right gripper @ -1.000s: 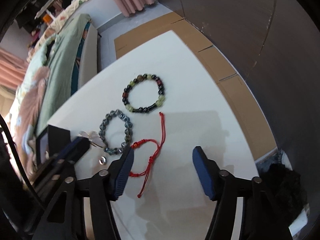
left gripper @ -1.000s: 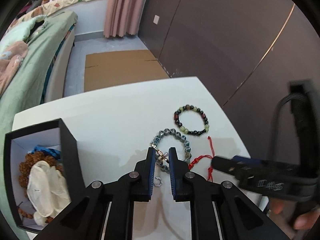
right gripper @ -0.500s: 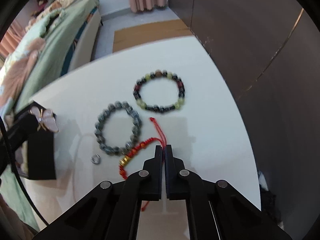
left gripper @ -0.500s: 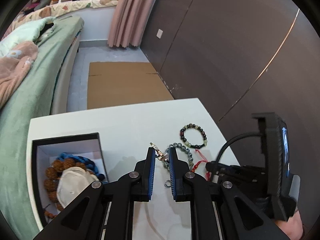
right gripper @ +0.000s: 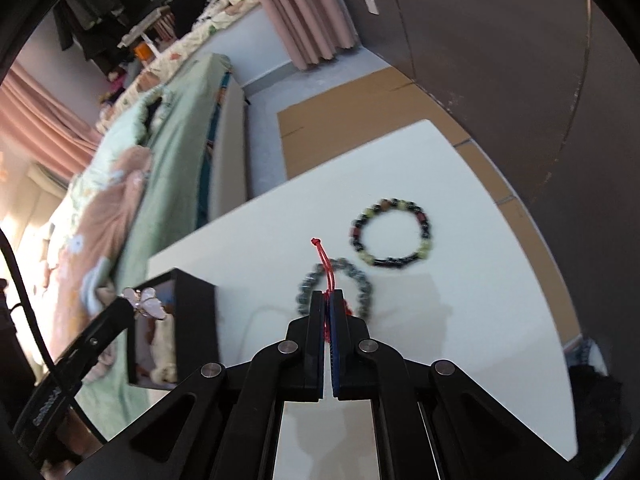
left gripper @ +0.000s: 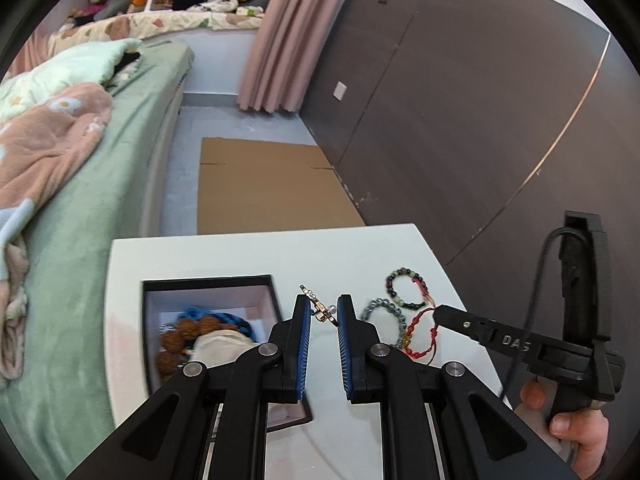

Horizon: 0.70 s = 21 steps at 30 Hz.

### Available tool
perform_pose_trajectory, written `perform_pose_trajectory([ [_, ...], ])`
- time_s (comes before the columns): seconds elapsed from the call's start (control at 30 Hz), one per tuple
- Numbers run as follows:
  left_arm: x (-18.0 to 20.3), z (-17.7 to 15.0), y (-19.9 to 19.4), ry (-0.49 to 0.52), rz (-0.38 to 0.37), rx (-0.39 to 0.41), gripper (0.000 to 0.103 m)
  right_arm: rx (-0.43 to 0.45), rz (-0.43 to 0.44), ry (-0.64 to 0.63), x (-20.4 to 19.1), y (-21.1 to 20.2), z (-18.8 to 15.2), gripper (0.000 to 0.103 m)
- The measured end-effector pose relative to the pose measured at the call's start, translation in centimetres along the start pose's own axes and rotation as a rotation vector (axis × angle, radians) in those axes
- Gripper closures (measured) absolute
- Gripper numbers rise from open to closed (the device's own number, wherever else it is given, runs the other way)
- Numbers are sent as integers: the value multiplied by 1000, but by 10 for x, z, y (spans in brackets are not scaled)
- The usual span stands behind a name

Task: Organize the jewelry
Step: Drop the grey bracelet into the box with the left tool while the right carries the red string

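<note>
My left gripper (left gripper: pixel 323 314) is shut on a small butterfly brooch (left gripper: pixel 320 307) and holds it above the right wall of the black jewelry box (left gripper: pixel 208 281); the brooch (right gripper: pixel 145 301) is pink-white in the right wrist view. My right gripper (right gripper: pixel 329 300) is shut on a red string bracelet (right gripper: pixel 325 266) and lifts it off the white table (right gripper: pixel 460 280); the bracelet (left gripper: pixel 416 334) hangs from its tip. A grey bead bracelet (right gripper: pixel 362 288) and a dark mixed-bead bracelet (right gripper: pixel 390 232) lie on the table.
The box (right gripper: pixel 192 312) holds brown beads (left gripper: pixel 180 330), a blue cord (left gripper: pixel 224 318) and a cream cloth item (left gripper: pixel 220 346). A bed with green cover (left gripper: pixel 100 200) lies left of the table. Cardboard (left gripper: pixel 260 184) covers the floor beyond. A dark wall (left gripper: pixel 460 100) stands to the right.
My right gripper closed on the red string bracelet and raised it. My left gripper rose with the brooch and moved left toward the box.
</note>
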<state>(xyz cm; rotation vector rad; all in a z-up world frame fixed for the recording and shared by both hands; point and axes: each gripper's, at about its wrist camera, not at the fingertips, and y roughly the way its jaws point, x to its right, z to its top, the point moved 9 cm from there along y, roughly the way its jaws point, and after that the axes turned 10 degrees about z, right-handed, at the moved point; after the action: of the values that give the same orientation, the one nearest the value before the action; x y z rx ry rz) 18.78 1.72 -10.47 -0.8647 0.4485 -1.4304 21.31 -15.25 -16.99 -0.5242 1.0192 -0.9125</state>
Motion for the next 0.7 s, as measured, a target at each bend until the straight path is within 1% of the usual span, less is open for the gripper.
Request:
perform_pose_trajectory([
  [0.23, -19, 0, -5, -30, 44, -3, 89, 34, 105, -48, -44, 8, 7, 99],
  [0.33, -27, 1, -8, -41, 49, -11, 89, 54, 153, -60, -59, 8, 9, 99],
  [0.47, -40, 7, -16, -67, 48, -2, 89, 80, 199, -63, -70, 9, 8, 99],
  [0.63, -57, 4, -10, -119, 24, -70, 88, 110, 255, -59, -88, 12, 8, 99],
  [0.7, -62, 4, -10, -132, 15, -82, 86, 122, 282, -61, -98, 13, 8, 99],
])
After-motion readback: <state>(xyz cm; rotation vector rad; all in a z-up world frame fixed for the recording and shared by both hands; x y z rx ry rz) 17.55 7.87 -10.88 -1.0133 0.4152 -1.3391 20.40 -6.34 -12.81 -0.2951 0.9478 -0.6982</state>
